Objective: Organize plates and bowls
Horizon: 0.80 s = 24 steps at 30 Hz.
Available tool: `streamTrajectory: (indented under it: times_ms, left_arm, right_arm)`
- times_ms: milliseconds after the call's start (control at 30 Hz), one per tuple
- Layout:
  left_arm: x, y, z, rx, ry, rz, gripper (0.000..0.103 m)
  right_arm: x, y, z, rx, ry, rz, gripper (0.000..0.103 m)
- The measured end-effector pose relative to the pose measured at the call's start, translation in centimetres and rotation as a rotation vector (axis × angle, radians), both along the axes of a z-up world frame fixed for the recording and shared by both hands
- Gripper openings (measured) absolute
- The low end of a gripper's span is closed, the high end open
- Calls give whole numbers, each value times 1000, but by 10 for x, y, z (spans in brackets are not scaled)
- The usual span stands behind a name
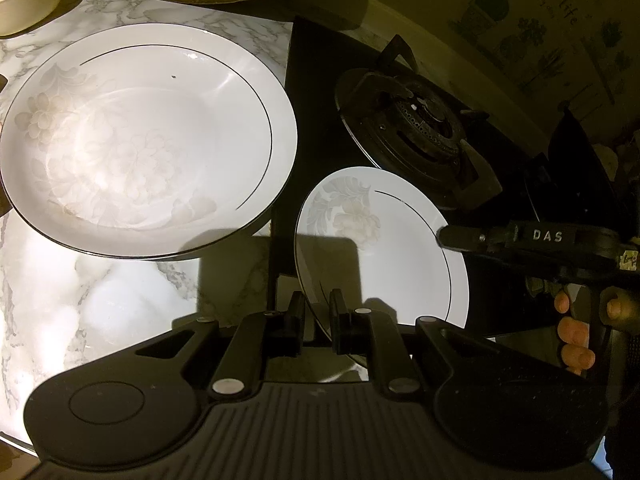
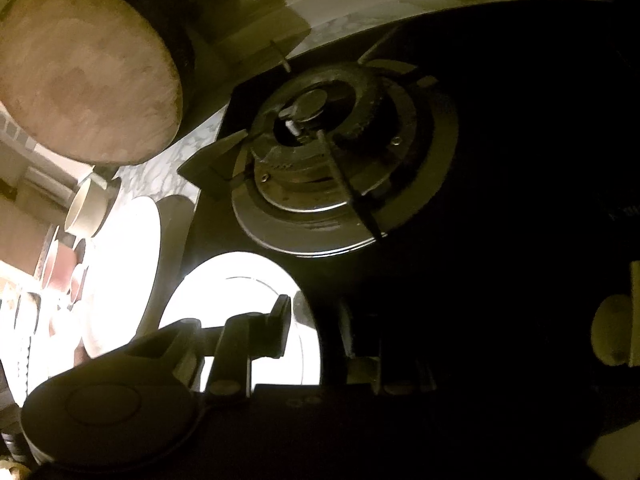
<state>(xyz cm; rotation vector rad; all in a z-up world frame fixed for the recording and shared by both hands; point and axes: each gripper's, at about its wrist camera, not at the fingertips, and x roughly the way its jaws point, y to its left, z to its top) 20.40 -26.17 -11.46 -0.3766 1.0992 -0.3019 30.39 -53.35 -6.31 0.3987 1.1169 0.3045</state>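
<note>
**Small plate held over the stove edge**

The left claw [image 1: 316, 316] is clamped on the near rim of the small plate [image 1: 384, 256], beside the burner [image 1: 416, 132]. The right claw [image 2: 312, 320] straddles that plate's far rim; its right finger is lost in shadow, so I cannot tell its grip. Only the left view shows the large plate [image 1: 148, 140] clearly on the marble surface [image 1: 100, 300].
</note>
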Motion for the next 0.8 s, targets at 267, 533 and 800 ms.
streamTrajectory:
  times_ms: [267,533,800]
  left_arm:
    - [0,2,0,7,-6,4,12]
    - [-2,9,8,0,-19,-5,12]
    - [-8,23,24,-12,-41,-3,12]
  right_arm:
    - [-7,11,2,-55,-34,67,9]
    - [-20,11,10,-50,-64,98,7]
    - [-32,14,27,-12,-92,98,6]
